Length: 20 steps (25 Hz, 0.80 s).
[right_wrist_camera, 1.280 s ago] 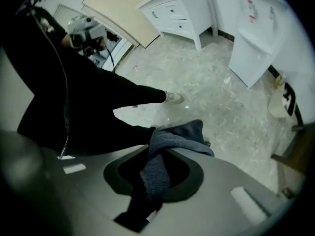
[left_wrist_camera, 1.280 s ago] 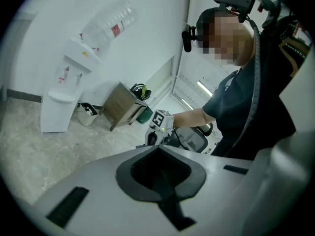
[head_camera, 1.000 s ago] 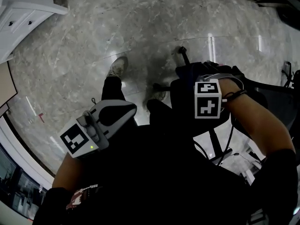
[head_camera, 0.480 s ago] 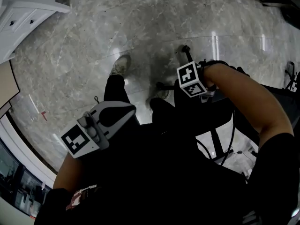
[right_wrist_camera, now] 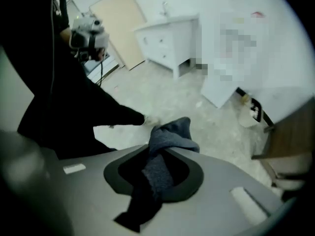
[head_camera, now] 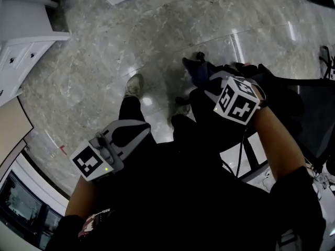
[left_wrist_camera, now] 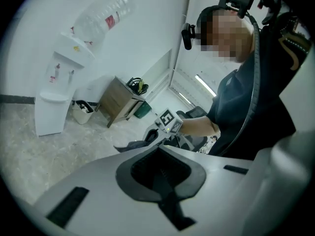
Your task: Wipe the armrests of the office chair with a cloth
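Observation:
In the right gripper view my right gripper (right_wrist_camera: 165, 149) is shut on a grey-blue cloth (right_wrist_camera: 170, 134), which bunches past the jaws and trails back between them. From the head view the right gripper (head_camera: 207, 82) is held out over the floor with the cloth (head_camera: 196, 69) at its tip, just left of the black office chair (head_camera: 306, 106). I cannot pick out an armrest against the dark chair. My left gripper (head_camera: 142, 129) hangs low by the person's leg. Its jaws (left_wrist_camera: 157, 150) are together with nothing in them.
The floor is grey marble tile (head_camera: 94, 61). White drawers (head_camera: 23, 51) stand at the far left. A water dispenser (left_wrist_camera: 51, 102), a small bin (left_wrist_camera: 82, 112) and a wooden cabinet (left_wrist_camera: 118, 100) line the wall. The person's shoes (head_camera: 133, 85) are below.
The right gripper swung up and forward, then turned so the cloth now points out over the floor. The head view tilted slightly. The left gripper barely moved.

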Available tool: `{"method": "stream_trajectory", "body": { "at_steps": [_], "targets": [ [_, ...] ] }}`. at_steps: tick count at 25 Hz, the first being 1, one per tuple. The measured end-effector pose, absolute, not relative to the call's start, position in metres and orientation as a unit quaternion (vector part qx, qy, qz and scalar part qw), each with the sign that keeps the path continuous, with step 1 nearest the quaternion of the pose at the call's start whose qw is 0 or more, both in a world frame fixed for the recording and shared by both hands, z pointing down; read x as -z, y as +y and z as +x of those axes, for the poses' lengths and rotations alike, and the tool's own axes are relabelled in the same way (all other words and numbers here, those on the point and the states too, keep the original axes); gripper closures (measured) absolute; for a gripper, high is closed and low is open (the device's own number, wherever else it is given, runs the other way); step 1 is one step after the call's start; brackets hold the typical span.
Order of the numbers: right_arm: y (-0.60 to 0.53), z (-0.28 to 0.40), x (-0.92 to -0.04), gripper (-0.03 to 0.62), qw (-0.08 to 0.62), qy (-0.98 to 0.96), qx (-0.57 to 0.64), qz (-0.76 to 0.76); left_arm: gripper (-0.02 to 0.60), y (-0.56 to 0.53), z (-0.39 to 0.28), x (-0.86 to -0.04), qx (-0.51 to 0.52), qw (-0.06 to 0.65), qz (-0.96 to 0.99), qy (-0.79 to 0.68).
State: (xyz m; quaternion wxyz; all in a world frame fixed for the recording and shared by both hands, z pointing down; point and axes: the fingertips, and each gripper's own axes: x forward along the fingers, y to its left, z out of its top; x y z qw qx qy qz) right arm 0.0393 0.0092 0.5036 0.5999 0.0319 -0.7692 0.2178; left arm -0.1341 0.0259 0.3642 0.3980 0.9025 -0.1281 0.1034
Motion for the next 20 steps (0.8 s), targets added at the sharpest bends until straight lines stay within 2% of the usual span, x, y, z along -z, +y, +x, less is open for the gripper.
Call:
{"method": "stream_trajectory", "body": {
  "at_steps": [5,9,11,13,17,20],
  "targets": [
    [0.011,0.117,-0.469,0.533,0.466,-0.794,-0.281,0.272,0.586,0.016,-0.096,-0.331,-0.115,0.358,0.922,-0.089],
    [0.077,0.205,-0.460,0.533,0.419,-0.745,-0.373,0.360,0.586,0.021,-0.031,-0.279,-0.120,0.327,0.936,-0.057],
    [0.102,0.220,-0.441,0.533,0.373,-0.739,-0.402,0.392,0.586,0.011,0.002,-0.249,-0.124,0.291,0.948,-0.027],
    [0.118,0.225,-0.396,0.533,0.269,-0.752,-0.416,0.435,0.586,-0.001,0.037,-0.215,-0.109,0.263,0.959,-0.006],
    [0.167,0.258,-0.275,0.531,0.005,-0.739,-0.422,0.525,0.586,0.024,0.115,-0.154,-0.074,0.242,0.966,0.047],
    [0.208,0.289,-0.215,0.531,-0.061,-0.725,-0.375,0.575,0.586,0.059,0.166,-0.123,-0.070,0.221,0.967,0.104]
  ]
}}
